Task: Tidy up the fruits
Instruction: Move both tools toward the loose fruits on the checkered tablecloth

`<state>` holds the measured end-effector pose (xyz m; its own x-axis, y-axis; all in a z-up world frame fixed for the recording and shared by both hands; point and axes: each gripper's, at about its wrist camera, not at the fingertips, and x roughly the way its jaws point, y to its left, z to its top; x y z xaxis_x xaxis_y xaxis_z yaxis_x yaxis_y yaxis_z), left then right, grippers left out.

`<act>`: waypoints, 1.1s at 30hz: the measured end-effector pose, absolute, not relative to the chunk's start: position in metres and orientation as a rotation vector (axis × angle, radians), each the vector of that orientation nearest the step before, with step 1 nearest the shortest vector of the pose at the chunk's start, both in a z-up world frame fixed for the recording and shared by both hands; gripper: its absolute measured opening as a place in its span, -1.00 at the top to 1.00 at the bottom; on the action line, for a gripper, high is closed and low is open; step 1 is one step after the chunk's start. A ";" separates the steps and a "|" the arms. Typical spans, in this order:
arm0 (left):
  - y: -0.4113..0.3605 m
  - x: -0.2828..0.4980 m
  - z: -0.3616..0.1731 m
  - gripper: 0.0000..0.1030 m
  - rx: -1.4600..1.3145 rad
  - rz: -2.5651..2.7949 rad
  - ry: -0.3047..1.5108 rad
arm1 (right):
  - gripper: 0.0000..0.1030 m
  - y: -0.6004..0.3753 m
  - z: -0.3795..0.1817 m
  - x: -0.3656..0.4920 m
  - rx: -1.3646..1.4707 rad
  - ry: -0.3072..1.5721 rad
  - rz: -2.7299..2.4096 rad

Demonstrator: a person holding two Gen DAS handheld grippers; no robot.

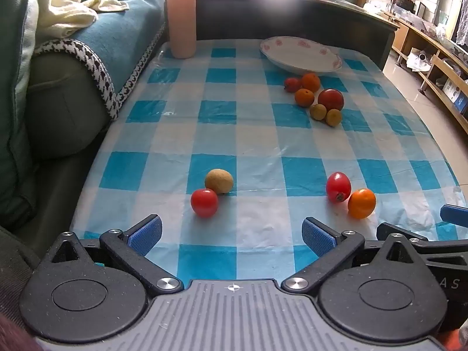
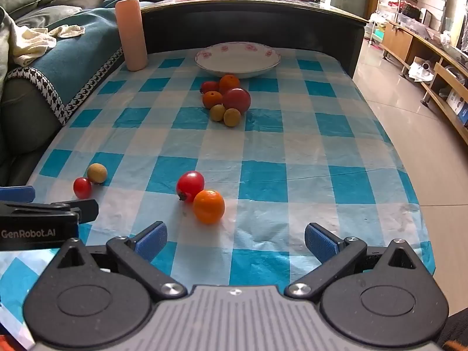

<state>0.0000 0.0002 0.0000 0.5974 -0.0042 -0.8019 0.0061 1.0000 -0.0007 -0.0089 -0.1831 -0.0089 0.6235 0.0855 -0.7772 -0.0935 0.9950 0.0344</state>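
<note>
A white plate with pink flowers stands at the far end of the checked table. A cluster of several fruits lies just in front of it. Nearer, a red tomato touches a tan fruit. Another red tomato touches an orange. My left gripper is open and empty, just short of the first pair. My right gripper is open and empty, just short of the orange.
A tall pink cylinder stands at the table's far left corner. A sofa with a teal blanket runs along the left edge. A dark cabinet stands behind the table. Tiled floor and wooden shelves lie to the right.
</note>
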 end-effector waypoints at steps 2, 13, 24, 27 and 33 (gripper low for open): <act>0.001 0.000 0.000 -1.00 0.001 -0.006 0.934 | -1.00 -0.183 -0.009 -0.009 -0.009 0.894 0.103; 0.001 0.001 -0.004 -0.98 0.006 -0.002 0.950 | -1.00 -0.181 -0.013 -0.007 -0.005 0.899 0.106; 0.002 0.002 -0.005 -0.97 0.010 0.000 0.959 | -1.00 -0.182 -0.012 -0.006 -0.003 0.908 0.107; 0.002 0.002 -0.005 -0.97 0.009 0.002 0.964 | -1.00 -0.181 -0.015 -0.007 -0.003 0.913 0.111; 0.002 0.004 -0.007 -0.96 0.011 0.007 0.978 | -1.00 -0.180 -0.016 -0.005 -0.002 0.923 0.114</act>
